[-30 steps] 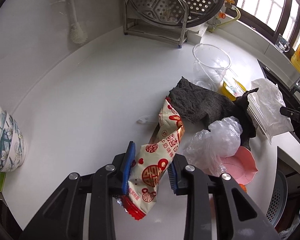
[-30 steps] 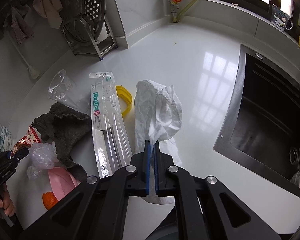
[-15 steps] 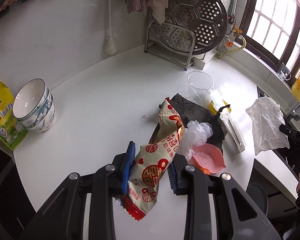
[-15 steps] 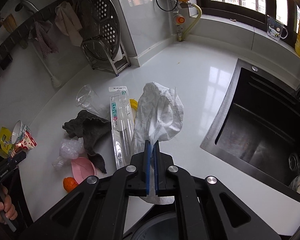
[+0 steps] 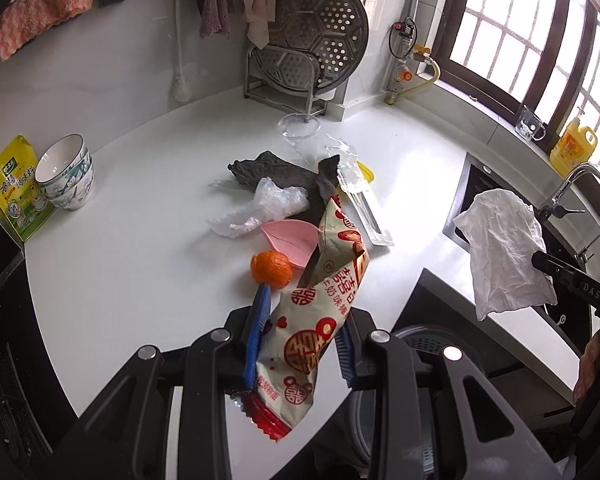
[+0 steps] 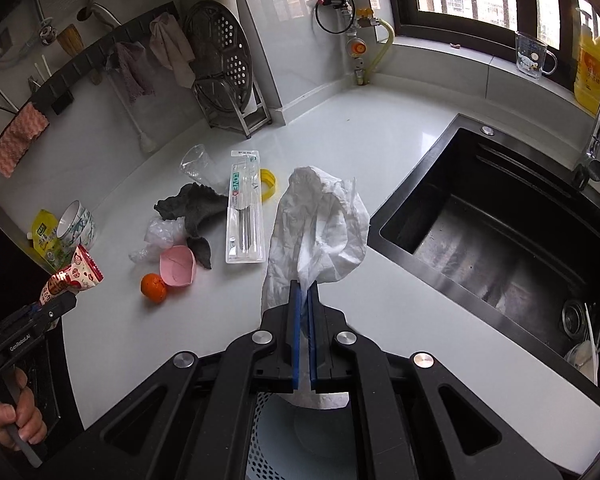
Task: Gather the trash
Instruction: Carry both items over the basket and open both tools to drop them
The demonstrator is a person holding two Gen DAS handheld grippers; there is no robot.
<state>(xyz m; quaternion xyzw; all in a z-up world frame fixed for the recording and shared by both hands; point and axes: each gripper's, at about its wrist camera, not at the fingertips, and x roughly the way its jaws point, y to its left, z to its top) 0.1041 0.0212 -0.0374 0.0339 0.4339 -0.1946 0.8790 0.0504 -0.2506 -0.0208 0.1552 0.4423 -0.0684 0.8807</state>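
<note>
White kitchen counter (image 5: 140, 264) wrapping around a black sink (image 6: 500, 216), with a slotted bin (image 6: 276, 432) tucked right under the counter edge. Both claws have stuff in them and hang out over that bin, which looks like the whole point of lifting things off the top. The left gripper (image 5: 300, 340) is clamped across the middle of a red-and-cream snack wrapper (image 5: 324, 312), pads only partly closed because the bag is puffy, its torn red end dangling below the jaws and the rest sticking up ahead. The right gripper (image 6: 304, 332) is pinched tight on a crumpled white tissue (image 6: 320, 232), grabbed at the bottom edge so it flops forward past the tips. Still on the counter, out ahead of both claws: 1 clear plastic bag (image 5: 268, 208), 1 clear cup (image 5: 300, 132), a toothbrush package (image 6: 244, 208) and a yellow ring (image 6: 270, 184) beside it. Also a grey rag (image 5: 284, 176), a pink dish (image 5: 292, 236) and an orange (image 5: 271, 267) just ahead of the left claw, probably not trash. My guess is the next step is dropping both pieces into the bin below.
</note>
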